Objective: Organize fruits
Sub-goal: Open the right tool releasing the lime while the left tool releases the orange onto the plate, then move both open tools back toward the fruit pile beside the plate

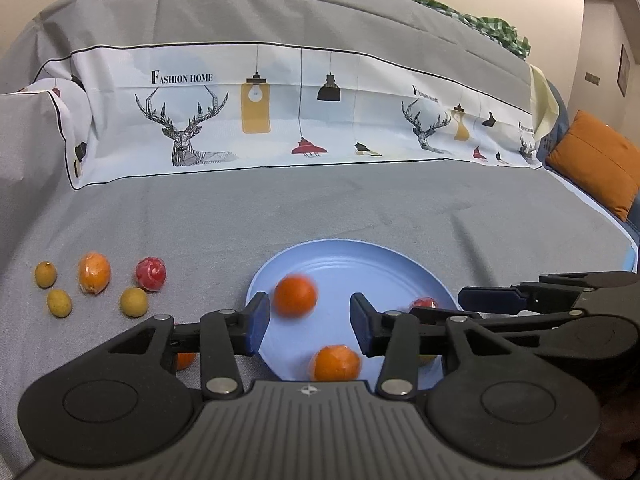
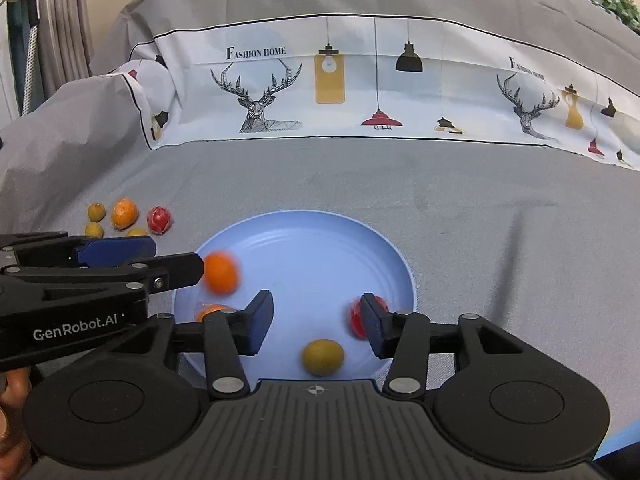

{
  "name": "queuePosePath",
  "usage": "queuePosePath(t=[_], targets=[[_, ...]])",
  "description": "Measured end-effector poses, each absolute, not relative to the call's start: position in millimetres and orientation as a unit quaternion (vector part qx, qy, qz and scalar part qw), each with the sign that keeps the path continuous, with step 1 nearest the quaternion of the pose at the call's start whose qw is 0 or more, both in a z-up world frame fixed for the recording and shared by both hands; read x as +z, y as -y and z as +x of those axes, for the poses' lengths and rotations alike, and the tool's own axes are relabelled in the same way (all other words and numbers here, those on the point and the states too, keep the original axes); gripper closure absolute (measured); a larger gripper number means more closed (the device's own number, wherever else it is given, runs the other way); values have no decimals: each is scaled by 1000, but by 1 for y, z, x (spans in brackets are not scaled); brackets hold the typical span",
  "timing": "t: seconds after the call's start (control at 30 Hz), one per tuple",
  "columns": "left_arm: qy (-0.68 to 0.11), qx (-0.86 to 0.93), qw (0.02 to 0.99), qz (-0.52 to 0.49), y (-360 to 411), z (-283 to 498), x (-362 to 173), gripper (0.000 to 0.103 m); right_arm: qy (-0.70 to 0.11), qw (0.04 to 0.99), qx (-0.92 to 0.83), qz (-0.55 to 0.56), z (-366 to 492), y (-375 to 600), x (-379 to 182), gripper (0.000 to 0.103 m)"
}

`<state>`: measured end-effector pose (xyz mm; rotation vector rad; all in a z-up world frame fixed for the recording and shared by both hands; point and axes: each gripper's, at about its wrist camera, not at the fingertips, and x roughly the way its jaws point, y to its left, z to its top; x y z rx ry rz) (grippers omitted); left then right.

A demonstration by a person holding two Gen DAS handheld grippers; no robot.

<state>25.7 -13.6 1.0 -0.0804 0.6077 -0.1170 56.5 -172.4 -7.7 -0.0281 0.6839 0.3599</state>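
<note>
Both grippers hang over the blue plate (image 2: 304,236), which sits on a grey cloth-covered surface (image 1: 360,216), probably a bed or sofa. The left gripper (image 1: 306,322) has its jaws apart with nothing pressed between them; a blurred orange fruit (image 1: 295,295) lies on the plate just ahead of its fingertips, apparently rolling free. The right gripper (image 2: 316,318) is likewise spread and grips nothing; a red fruit (image 2: 360,316) shows, blurred, right beside its right-hand finger, partly hidden by it, and whether they touch I cannot tell.

Also on the plate are a second orange fruit (image 1: 336,362) near the front rim and a yellow-green fruit (image 2: 323,357). Off to the left on the cloth wait five more: three small yellow-green ones (image 1: 134,301), an orange one (image 1: 94,273) and a red one (image 1: 150,273). Another orange bit peeks out under the left gripper's linkage.

These fruits look small, round and light, several with a glossy wrap, so they are likely slippery and quick to roll on the smooth plate or the soft cloth. A hold across the widest middle, pads squarely on opposite sides with gentle pressure, seems the safest.
</note>
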Motion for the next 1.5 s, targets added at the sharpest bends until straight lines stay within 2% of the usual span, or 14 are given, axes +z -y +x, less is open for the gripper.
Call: queuePosePath(t=[0.7, 1.13, 1.23, 1.3, 1.4, 1.5], targets=[[-296, -57, 953, -36, 14, 25, 2, 54, -328, 929, 172, -14, 55, 174, -6, 52], [-288, -61, 955, -30, 16, 20, 8, 58, -317, 933, 169, -18, 52, 174, -4, 53], [-288, -63, 955, -28, 16, 19, 8, 63, -316, 933, 171, -14, 52, 175, -3, 54], [-287, -65, 955, -28, 15, 18, 9, 72, -315, 933, 172, -13, 51, 175, -3, 57], [-281, -59, 958, -20, 15, 15, 11, 83, -311, 934, 177, -10, 50, 175, -1, 68], [-272, -49, 961, -20, 13, 12, 17, 88, -302, 936, 182, -4, 48, 177, 2, 80]])
